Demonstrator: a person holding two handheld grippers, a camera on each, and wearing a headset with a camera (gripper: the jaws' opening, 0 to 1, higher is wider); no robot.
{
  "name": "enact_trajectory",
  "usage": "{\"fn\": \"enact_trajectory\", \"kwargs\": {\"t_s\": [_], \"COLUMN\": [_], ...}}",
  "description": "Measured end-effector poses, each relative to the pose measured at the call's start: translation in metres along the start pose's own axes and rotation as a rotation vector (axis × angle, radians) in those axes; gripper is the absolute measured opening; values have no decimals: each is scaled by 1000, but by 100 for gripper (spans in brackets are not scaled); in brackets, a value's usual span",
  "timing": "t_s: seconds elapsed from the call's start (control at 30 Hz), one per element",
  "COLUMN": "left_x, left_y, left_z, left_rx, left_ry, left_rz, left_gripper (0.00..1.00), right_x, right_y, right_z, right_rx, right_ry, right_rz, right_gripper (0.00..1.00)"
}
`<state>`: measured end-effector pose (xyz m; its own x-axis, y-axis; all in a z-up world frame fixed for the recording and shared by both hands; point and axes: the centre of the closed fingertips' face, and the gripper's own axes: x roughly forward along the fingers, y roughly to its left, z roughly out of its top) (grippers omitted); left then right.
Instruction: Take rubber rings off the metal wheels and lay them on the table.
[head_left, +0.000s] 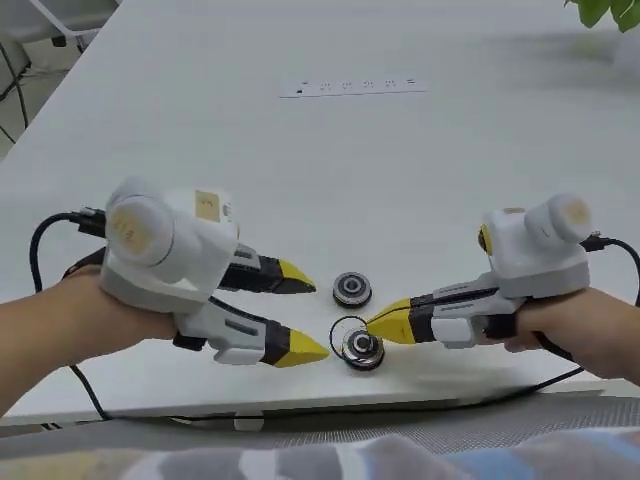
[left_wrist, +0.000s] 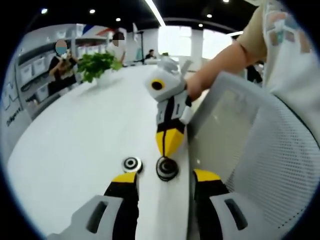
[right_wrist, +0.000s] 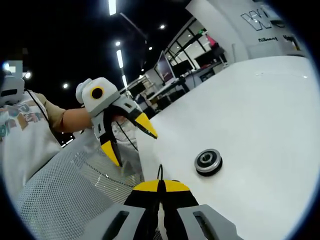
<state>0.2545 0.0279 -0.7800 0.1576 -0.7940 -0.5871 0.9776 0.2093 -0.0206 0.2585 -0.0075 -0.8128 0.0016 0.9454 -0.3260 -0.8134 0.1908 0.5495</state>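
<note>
On the table (head_left: 450, 200), close to its front edge, lie two metal wheels: the far wheel (head_left: 352, 288) and, just before it, the near wheel (head_left: 362, 348). The rubber ring (head_left: 336, 327) sits against the near wheel's left side. The left claw (head_left: 320, 318) lies left of both wheels, the right claw (head_left: 372, 322) right of them, its tip at the ring. A socket strip (head_left: 352, 88) lies well behind.

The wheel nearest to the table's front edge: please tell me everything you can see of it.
The near wheel is a round metal disc with a shiny hub, lying flat on the white table. A thin black rubber ring is partly off it, looping out beside it. The right hand-held gripper, shut, pinches that ring just above the wheel. The other wheel lies apart from it.
</note>
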Motion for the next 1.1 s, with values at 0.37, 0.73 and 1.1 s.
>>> {"fn": "enact_trajectory", "kwargs": {"t_s": [0.37, 0.73, 1.1], "left_x": [-20, -38, -52], "left_y": [10, 23, 33], "left_z": [-2, -7, -15], "left_rx": [-19, -59, -92], "left_ry": [-27, -49, -57], "left_rz": [67, 127, 174], "left_gripper": [57, 65, 70], "right_x": [2, 10, 28], "right_y": [3, -5, -15], "right_z": [17, 38, 45], "right_rx": [-16, -37, -60], "right_ry": [-19, -44, -21], "right_rz": [13, -2, -20], "right_gripper": [0, 0, 0]}}
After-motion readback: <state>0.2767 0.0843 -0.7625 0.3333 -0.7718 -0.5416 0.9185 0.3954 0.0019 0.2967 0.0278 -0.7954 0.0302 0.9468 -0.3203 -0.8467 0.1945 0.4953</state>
